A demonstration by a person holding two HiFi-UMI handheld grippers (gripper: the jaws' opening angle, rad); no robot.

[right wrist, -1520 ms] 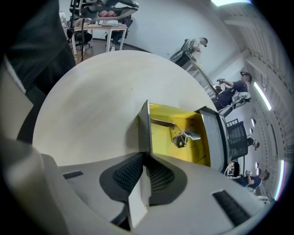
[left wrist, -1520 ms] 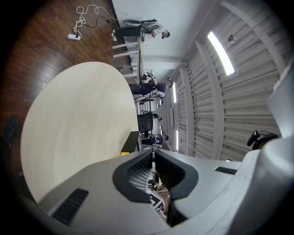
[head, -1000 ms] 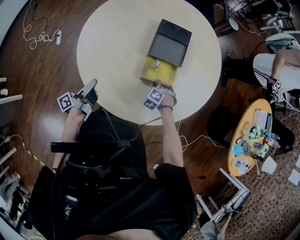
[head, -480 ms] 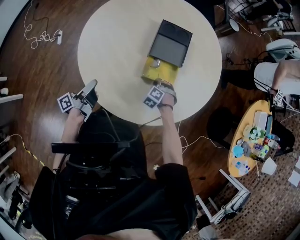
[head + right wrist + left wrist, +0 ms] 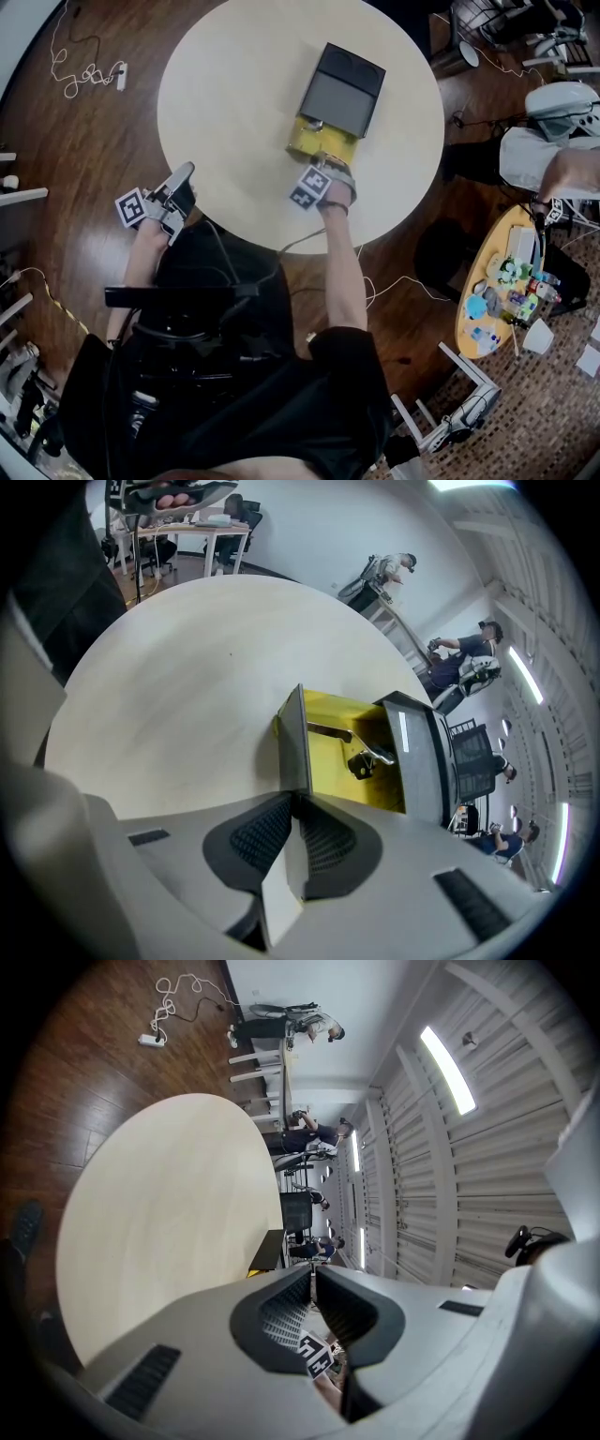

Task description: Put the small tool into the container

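Right tongs [image 5: 292,808] pinch the yellow tray's [image 5: 330,766] grey front wall [image 5: 294,747]; the small tool [image 5: 364,749] lies inside, seemingly loose. Pushed askew, the tray could jam in its dark sleeve [image 5: 424,761]. Left tongs [image 5: 312,1283] are pressed together, empty, at the desk's [image 5: 169,1213] left edge.

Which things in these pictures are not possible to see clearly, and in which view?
- The small tool: too small in the head view. The right gripper view shows it in the yellow container, but not its kind.
- The container's rear: hidden under the dark lid in every view.
- The right gripper: in the head view, its marker cube covers its tips.
- The left gripper: in its own view, its body hides most of the container.
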